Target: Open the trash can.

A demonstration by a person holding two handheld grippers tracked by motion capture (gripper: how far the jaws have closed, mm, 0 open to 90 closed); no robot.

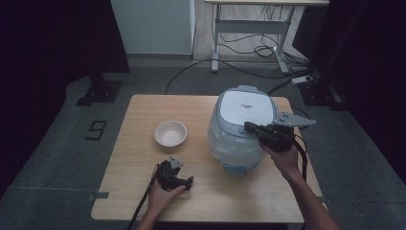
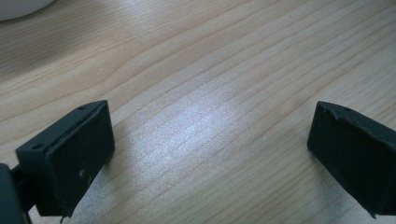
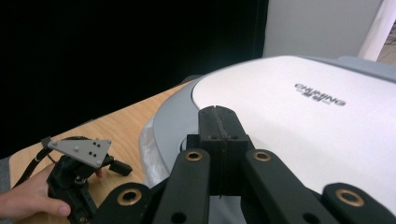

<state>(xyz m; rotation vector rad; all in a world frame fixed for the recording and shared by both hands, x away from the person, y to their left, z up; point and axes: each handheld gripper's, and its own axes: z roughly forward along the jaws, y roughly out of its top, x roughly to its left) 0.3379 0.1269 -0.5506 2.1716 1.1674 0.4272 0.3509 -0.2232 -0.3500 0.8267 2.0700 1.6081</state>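
A white and grey rice cooker (image 1: 242,125) stands on the right half of the wooden table (image 1: 143,108) with its lid (image 3: 299,116) down. My right gripper (image 1: 249,127) reaches in from the right with its jaws shut and nothing between them. In the right gripper view, the right gripper (image 3: 218,115) has its tips lying over the lid's front rim; whether they touch it I cannot tell. My left gripper (image 1: 186,182) rests low over the table near the front edge, held in a hand. In the left gripper view, the left gripper (image 2: 210,149) stands open over bare wood.
A small white bowl (image 1: 171,132) sits left of the cooker, and its rim (image 2: 18,7) shows in the left gripper view. Dark curtains flank the table. A desk frame (image 1: 249,28) and cables lie on the floor behind.
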